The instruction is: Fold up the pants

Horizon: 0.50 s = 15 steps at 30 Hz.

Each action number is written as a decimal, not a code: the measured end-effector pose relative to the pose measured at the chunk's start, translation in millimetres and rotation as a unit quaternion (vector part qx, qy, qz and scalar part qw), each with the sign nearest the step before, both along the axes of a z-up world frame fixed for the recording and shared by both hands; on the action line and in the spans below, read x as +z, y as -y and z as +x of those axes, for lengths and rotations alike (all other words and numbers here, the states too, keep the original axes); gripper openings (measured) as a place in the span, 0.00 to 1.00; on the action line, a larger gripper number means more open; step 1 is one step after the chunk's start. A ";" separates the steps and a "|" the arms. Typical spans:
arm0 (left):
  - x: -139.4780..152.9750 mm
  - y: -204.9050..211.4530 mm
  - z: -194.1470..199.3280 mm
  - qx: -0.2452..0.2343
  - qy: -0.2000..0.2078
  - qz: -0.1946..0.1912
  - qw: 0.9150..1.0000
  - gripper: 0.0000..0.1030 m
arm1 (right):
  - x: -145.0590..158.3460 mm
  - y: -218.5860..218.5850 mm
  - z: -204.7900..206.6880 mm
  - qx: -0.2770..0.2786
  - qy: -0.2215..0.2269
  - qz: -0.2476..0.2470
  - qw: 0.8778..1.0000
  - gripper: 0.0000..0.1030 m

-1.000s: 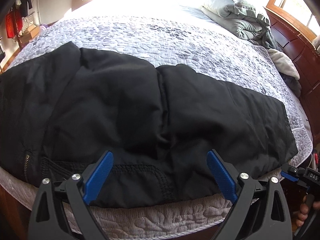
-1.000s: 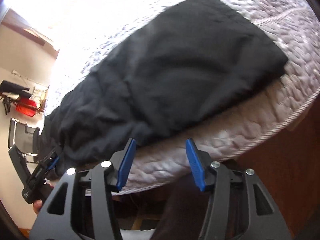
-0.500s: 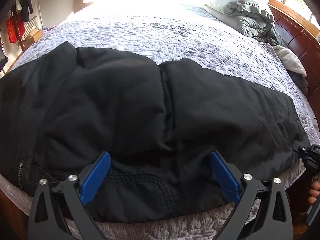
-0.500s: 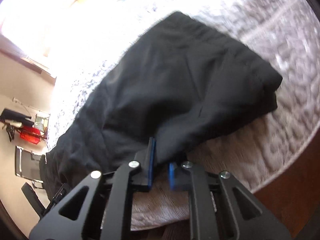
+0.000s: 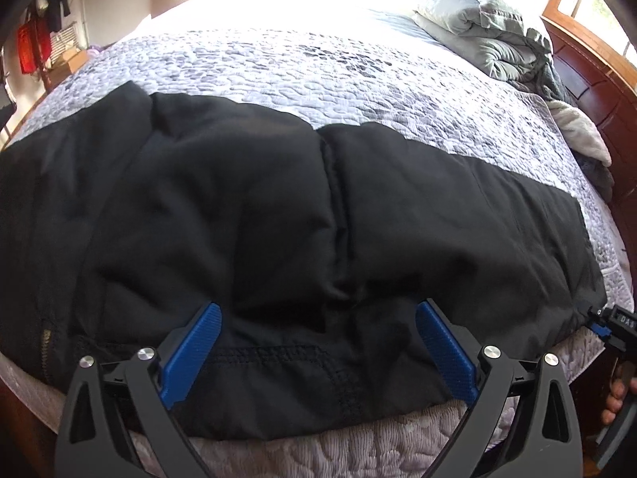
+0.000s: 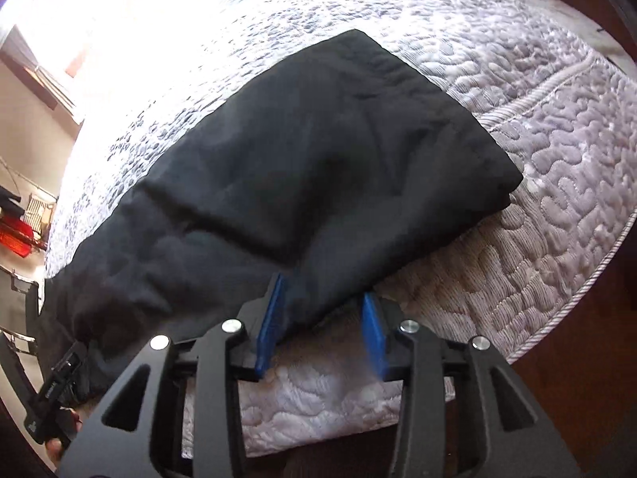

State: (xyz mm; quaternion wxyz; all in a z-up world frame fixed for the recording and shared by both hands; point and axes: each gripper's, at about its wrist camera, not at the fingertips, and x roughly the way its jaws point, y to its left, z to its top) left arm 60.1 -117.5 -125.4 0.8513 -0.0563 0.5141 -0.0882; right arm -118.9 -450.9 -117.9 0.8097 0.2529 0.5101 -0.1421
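Black pants (image 5: 318, 219) lie spread across the near edge of the bed, with a zip at the far left and a stitched band by the front edge. My left gripper (image 5: 318, 310) hovers open and wide over that stitched band, pads clear of the cloth. In the right wrist view the pants' leg end (image 6: 318, 151) lies folded flat. My right gripper (image 6: 323, 290) is at its near edge and its jaws are opening. A fold of black cloth sits between the blue pads without being pinched. The right gripper (image 5: 613, 326) also shows at the pants' right corner.
A grey-and-white quilted cover (image 5: 338, 67) spans the bed. A bunched grey comforter (image 5: 477, 36) lies at the far right, by dark wooden furniture (image 5: 589, 79). The mattress edge (image 6: 537, 318) drops off just below both grippers. A hand (image 5: 615, 398) holds the right gripper's handle.
The right gripper went in to the pants' near edge, shut on the cloth half a second ago, and its jaws now stand apart again. The left gripper stays open and barely moved.
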 end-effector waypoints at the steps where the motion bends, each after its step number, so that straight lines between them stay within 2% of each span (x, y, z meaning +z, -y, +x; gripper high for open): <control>1: 7.1 -9.4 -6.3 0.011 0.009 -0.008 1.000 0.96 | 5.4 -8.4 -2.5 0.007 0.004 0.001 1.000 0.41; 2: 12.4 -17.4 -12.1 0.019 0.015 -0.010 1.000 0.96 | 9.9 -16.9 -6.2 0.015 0.008 0.007 1.000 0.44; 5: 21.4 -47.6 -29.2 0.046 0.012 -0.006 0.999 0.96 | 13.0 -45.0 -11.1 0.053 0.015 0.035 0.998 0.44; 11: 9.4 -112.1 -45.3 0.100 -0.036 -0.050 0.993 0.96 | 2.2 -110.7 7.4 0.110 0.012 0.071 0.991 0.45; 15: -2.1 -128.6 -39.9 0.097 -0.085 -0.102 0.986 0.94 | 5.7 -148.9 30.3 0.140 0.010 0.074 0.987 0.45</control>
